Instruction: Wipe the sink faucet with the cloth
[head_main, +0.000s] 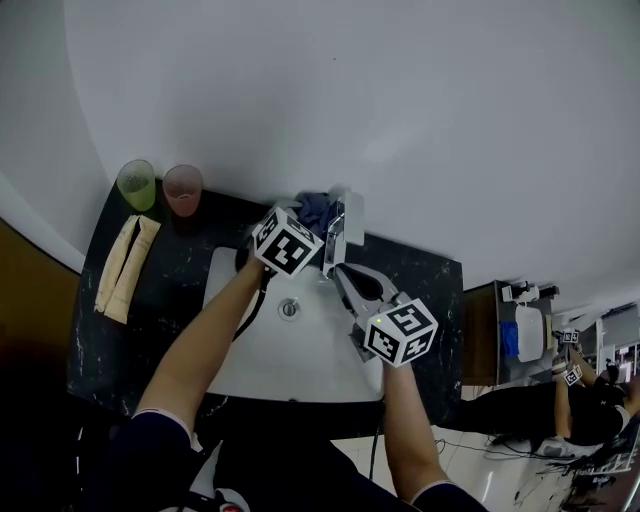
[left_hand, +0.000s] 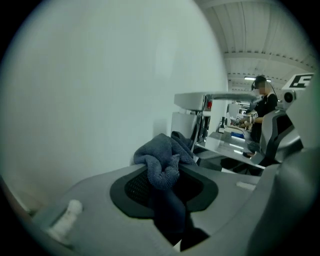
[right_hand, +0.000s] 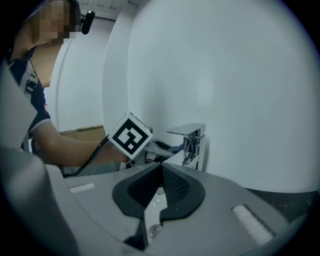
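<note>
The chrome faucet (head_main: 335, 232) stands at the back of the white sink (head_main: 250, 350). My left gripper (head_main: 310, 222) is shut on a bunched blue cloth (head_main: 315, 208), which sits just left of the faucet's base and against the wall. In the left gripper view the cloth (left_hand: 165, 167) fills the gap between the jaws, with the faucet (left_hand: 210, 100) just beyond to the right. My right gripper (head_main: 342, 272) hovers over the basin in front of the faucet. Its jaws are shut with nothing between them (right_hand: 160, 170), and they point at the faucet (right_hand: 190, 137).
A green cup (head_main: 136, 185) and a pink cup (head_main: 183, 188) stand at the back left of the dark counter (head_main: 160, 320), with two beige packets (head_main: 125, 265) in front. The drain (head_main: 289, 309) is mid-basin. Another person (head_main: 580, 400) works at far right.
</note>
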